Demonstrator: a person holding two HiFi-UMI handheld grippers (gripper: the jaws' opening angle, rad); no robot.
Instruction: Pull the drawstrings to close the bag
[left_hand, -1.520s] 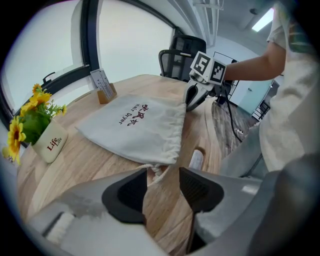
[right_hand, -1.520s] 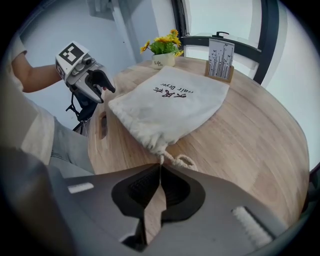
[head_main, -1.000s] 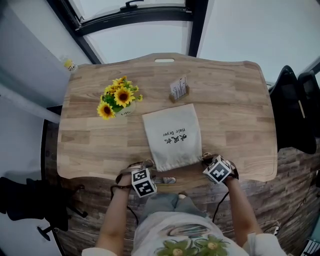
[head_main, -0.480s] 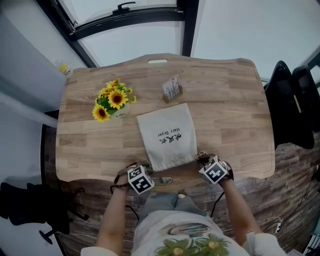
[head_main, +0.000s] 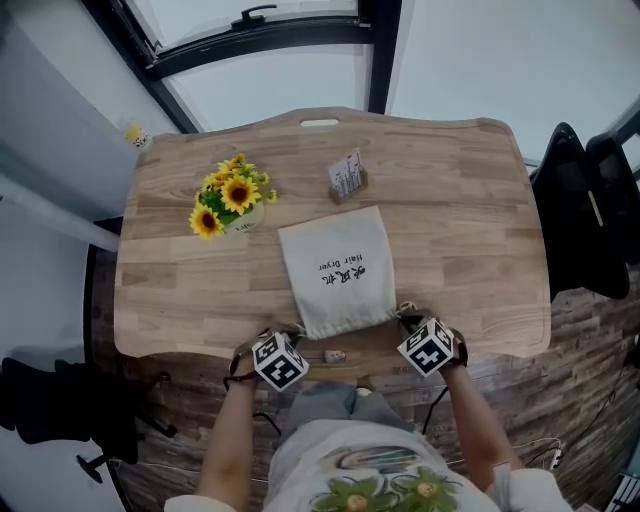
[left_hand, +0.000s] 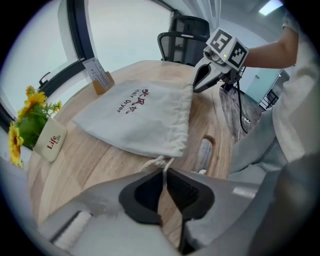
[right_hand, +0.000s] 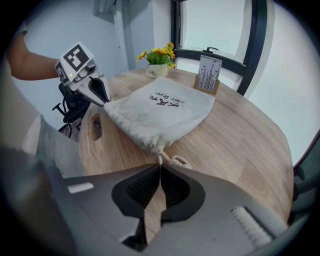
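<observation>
A cream drawstring bag (head_main: 335, 270) with dark print lies flat on the wooden table (head_main: 460, 250), its gathered mouth toward the front edge. My left gripper (head_main: 290, 332) is at the mouth's left corner. Its jaws have just been closing and now pinch the left drawstring (left_hand: 156, 162) in the left gripper view, where the left gripper (left_hand: 165, 172) points at the bag (left_hand: 140, 117). My right gripper (head_main: 408, 316) is at the right corner. In the right gripper view the right gripper (right_hand: 160, 170) is shut on the looped right drawstring (right_hand: 176, 160) below the bag (right_hand: 160, 112).
A pot of sunflowers (head_main: 232, 200) stands at the back left and a small card holder (head_main: 347, 177) behind the bag. A handle slot (head_main: 335, 356) cuts through the table between my grippers. Dark chairs (head_main: 590, 200) stand to the right of the table.
The left gripper has shifted slightly at the bag's left corner and its marker cube has turned. The bag and the right gripper have kept their places.
</observation>
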